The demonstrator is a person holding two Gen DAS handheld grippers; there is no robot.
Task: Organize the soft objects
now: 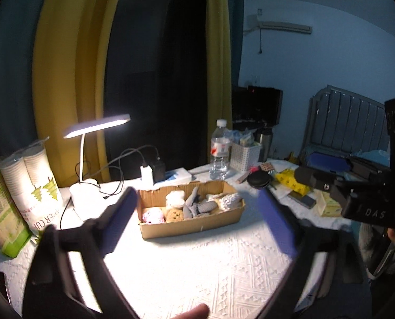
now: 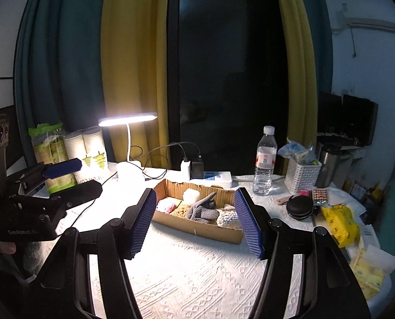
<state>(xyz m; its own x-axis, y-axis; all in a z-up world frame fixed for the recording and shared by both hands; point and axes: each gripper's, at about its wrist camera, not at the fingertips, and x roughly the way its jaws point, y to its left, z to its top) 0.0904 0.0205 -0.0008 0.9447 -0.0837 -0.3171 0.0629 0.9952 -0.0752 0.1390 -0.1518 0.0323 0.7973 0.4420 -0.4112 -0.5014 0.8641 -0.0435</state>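
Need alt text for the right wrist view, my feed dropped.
The open right gripper hovers empty over a white textured tablecloth, framing a cardboard box of soft items, including a grey glove. A lit desk lamp stands behind; the left gripper is at left.

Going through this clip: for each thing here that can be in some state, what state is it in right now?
left gripper: open, empty
right gripper: open, empty
cardboard box: open-topped, holding the soft things
grey glove: lying in the box
desk lamp: switched on
water bottle: upright, capped
chargers: plugged into the power strip
paper cups: stacked, in their wrapper
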